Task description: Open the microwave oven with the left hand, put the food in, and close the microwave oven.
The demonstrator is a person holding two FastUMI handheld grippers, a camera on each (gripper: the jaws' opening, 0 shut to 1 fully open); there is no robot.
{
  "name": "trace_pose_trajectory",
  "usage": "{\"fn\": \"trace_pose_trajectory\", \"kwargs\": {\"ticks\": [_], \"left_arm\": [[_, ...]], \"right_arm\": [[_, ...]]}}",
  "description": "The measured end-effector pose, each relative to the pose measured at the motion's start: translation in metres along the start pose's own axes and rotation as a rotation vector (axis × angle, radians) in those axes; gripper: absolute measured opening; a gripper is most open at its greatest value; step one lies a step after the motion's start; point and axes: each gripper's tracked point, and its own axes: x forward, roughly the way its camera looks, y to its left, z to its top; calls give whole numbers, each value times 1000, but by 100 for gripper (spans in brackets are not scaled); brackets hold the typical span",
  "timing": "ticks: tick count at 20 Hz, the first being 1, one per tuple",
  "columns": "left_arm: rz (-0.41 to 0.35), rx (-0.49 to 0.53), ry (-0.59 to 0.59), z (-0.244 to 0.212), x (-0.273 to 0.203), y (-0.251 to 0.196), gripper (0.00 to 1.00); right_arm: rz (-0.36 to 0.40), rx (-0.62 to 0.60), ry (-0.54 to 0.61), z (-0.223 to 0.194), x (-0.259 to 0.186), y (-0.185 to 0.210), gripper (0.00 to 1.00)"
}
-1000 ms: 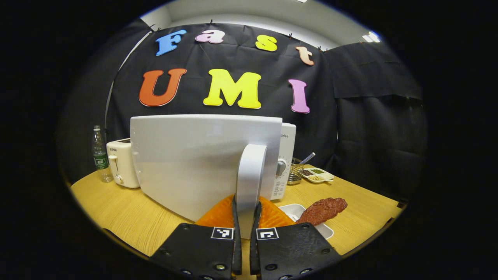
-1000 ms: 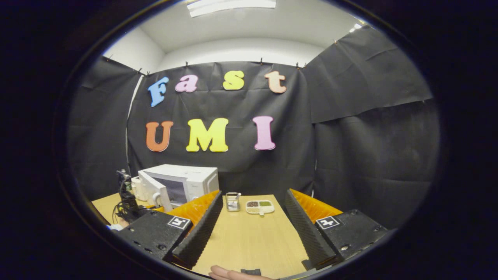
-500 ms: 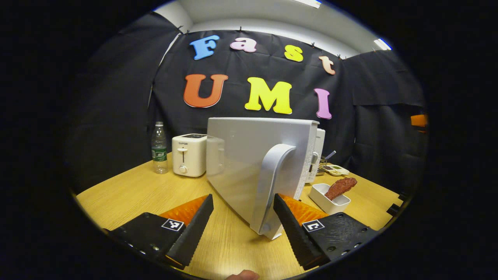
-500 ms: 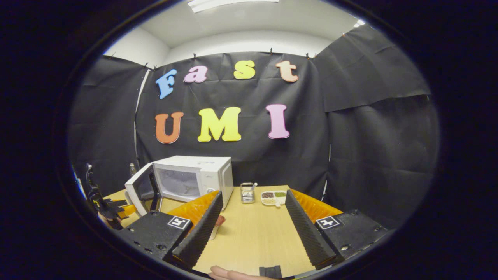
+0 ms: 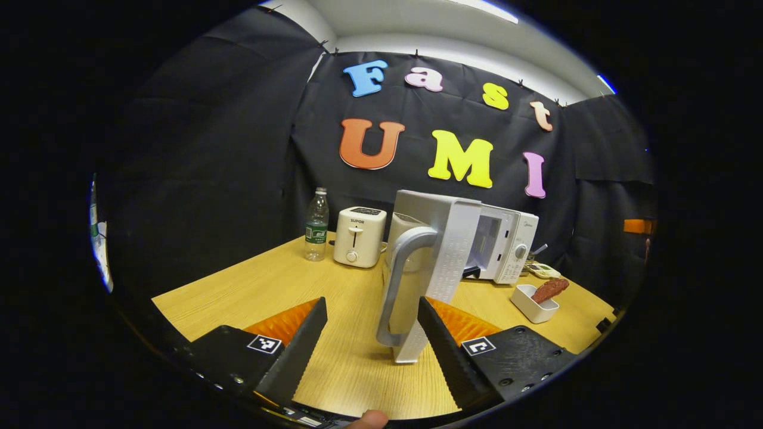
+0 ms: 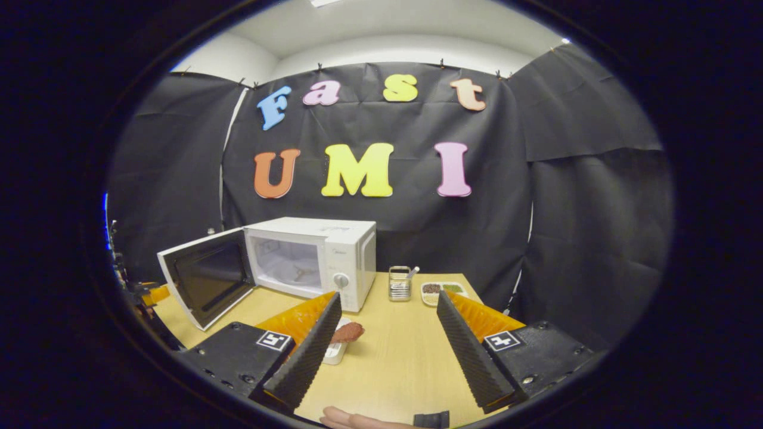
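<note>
Your microwave oven (image 6: 313,259) stands on the surface (image 6: 393,363) with its long axis running left to right and its mouth facing you; the white door (image 5: 438,268) is swung wide open on the left hinge, its edge pointing toward your left claw (image 5: 372,339). That claw's 2 fingers are spread apart, and the door's curved grey handle (image 5: 398,280) stands upright just beyond the gap, touching neither finger. Your right claw (image 6: 387,342) is also spread wide, holding nothing. The food (image 6: 347,332), a reddish-brown strip, lies tilted in a small white dish (image 6: 334,353) just beside the right claw's left finger, in front of the oven's control panel.
</note>
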Motion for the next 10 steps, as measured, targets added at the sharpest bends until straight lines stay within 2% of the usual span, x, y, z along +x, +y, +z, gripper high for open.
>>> {"fn": "trace_pose_trajectory", "kwargs": {"ticks": [1, 2, 3, 4, 5, 7, 8, 9, 10], "left_arm": [[18, -4, -6, 7, -8, 5, 94], [37, -14, -6, 15, -16, 11, 94], [48, -22, -18, 26, -26, 12, 94], [53, -19, -42, 40, -36, 11, 94], [68, -12, -76, 58, -44, 12, 94], [98, 9, -113, 85, -51, 12, 93], [117, 25, -116, 94, -52, 11, 93], [131, 43, -125, 105, -53, 7, 94], [136, 56, -128, 115, -54, 1, 93]], "right_arm": [[7, -5, 20, -5, 10, 0, 100], [14, -13, 43, -10, 20, 0, 96], [20, -24, 60, -12, 29, -1, 100], [26, -33, 70, -13, 37, -3, 96], [30, -35, 83, -14, 47, -6, 100], [54, -32, 134, -23, 65, -5, 100], [69, -28, 161, -27, 72, -4, 96], [83, -28, 186, -29, 79, -4, 100], [94, -28, 211, -32, 86, -5, 100]]}}
